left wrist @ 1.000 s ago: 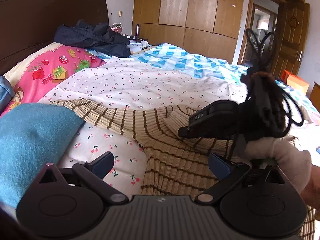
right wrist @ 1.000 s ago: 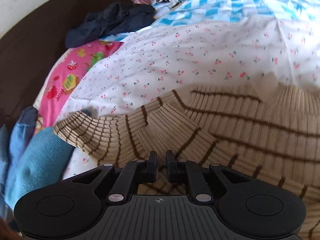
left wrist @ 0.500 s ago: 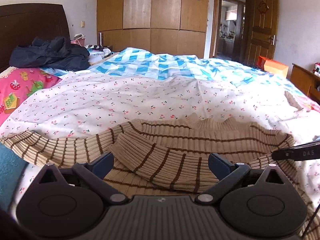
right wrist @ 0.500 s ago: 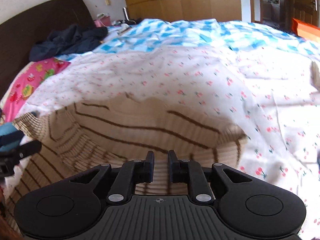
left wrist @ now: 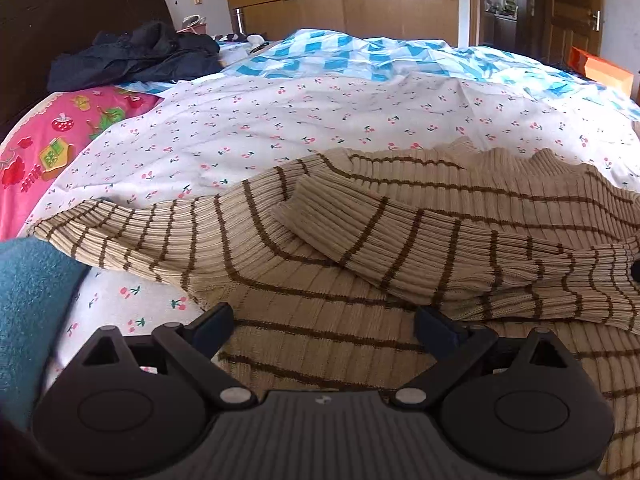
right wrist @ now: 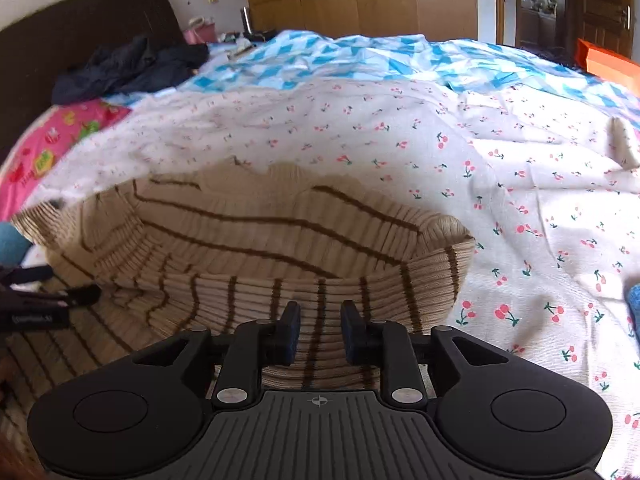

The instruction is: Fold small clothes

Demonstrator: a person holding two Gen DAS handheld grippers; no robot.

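A beige ribbed sweater with brown stripes (left wrist: 360, 248) lies on the cherry-print bedsheet (left wrist: 280, 120). One sleeve is folded across its body, the other stretches out to the left. My left gripper (left wrist: 324, 324) is open wide and empty, low over the sweater's near part. In the right wrist view the sweater (right wrist: 260, 248) lies with its right side folded over. My right gripper (right wrist: 319, 334) is partly open with a gap between the pads, just above the folded edge, holding nothing. The left gripper's fingers (right wrist: 60, 300) show at that view's left edge.
A teal blanket (left wrist: 28, 300) lies at the near left. A pink pillow (left wrist: 48, 148) and a dark jacket (left wrist: 136, 56) lie toward the headboard. A blue-checked quilt (left wrist: 380, 56) covers the far bed. Wardrobes and a door stand behind. An orange box (right wrist: 608, 64) is at the right.
My right gripper has carried the sweater's sleeve across the body, then opened and let it go. My left gripper has stayed open and shifted its view slightly left.
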